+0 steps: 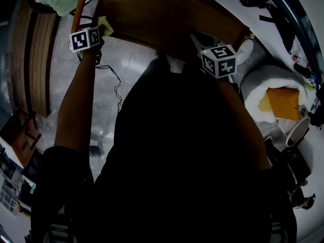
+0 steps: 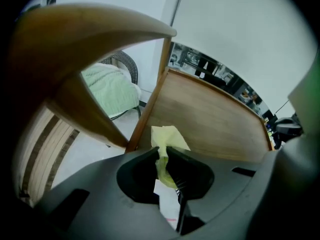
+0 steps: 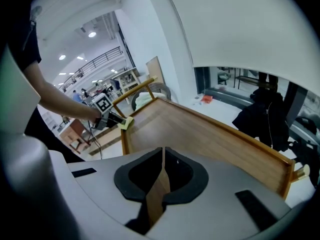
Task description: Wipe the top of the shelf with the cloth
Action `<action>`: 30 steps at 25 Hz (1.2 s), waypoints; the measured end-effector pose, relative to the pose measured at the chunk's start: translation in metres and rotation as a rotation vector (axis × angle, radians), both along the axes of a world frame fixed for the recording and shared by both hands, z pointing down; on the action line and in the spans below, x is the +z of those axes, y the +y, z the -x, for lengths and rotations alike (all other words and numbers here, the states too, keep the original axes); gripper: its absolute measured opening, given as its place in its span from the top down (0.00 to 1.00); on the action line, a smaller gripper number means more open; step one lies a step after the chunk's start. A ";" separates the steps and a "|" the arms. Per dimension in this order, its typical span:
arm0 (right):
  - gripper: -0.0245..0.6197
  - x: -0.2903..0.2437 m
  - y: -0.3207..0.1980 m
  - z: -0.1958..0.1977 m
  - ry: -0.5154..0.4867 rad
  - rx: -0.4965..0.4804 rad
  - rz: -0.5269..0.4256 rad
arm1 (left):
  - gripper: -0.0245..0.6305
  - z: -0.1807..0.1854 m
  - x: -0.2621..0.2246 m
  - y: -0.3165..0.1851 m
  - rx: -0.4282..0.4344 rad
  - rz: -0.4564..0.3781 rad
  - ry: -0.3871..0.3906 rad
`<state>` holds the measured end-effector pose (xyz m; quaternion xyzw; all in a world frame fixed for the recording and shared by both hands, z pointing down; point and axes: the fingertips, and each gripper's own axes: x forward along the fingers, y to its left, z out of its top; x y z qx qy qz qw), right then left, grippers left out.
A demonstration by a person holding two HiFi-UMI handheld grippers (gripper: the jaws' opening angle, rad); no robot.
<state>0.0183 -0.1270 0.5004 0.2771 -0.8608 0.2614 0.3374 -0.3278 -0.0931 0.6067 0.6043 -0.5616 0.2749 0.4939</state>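
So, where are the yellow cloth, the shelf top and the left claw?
yellow cloth (image 2: 169,135), left gripper view, free upper corner.
shelf top (image 3: 200,134), right gripper view, bare wood near its middle.
left claw (image 2: 163,151), left gripper view, between its fingertips.

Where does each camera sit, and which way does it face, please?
Head view: on the head, looking steeply down at the shelf; torso, arms, left gripper and right gripper show.
Left gripper view: on the left gripper, looking along the shelf top; its fingers pinch the cloth.
Right gripper view: on the right gripper, facing across the shelf toward the left gripper; its fingers shut on the shelf's rim; an arm shows.
Shared: both gripper views show the shelf top and cloth.
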 end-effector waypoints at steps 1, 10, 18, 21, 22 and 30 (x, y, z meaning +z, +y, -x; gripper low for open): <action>0.91 -0.001 0.001 -0.001 -0.003 0.001 -0.001 | 0.90 0.002 -0.001 0.000 -0.011 0.001 -0.009; 0.91 -0.006 -0.003 -0.064 0.013 0.112 -0.011 | 0.91 -0.054 -0.021 -0.020 -0.122 -0.072 0.152; 0.91 -0.009 -0.005 -0.157 0.034 0.214 -0.005 | 0.91 -0.315 -0.064 -0.031 0.204 -0.104 0.385; 0.91 -0.008 -0.005 -0.196 0.046 0.239 0.003 | 0.91 -0.407 -0.073 -0.020 0.329 -0.084 0.436; 0.91 -0.007 -0.004 -0.207 0.052 0.236 0.001 | 0.91 -0.433 -0.074 -0.015 0.373 -0.074 0.444; 0.91 0.008 0.012 -0.245 0.058 0.157 0.022 | 0.91 -0.529 -0.041 0.013 0.508 0.000 0.385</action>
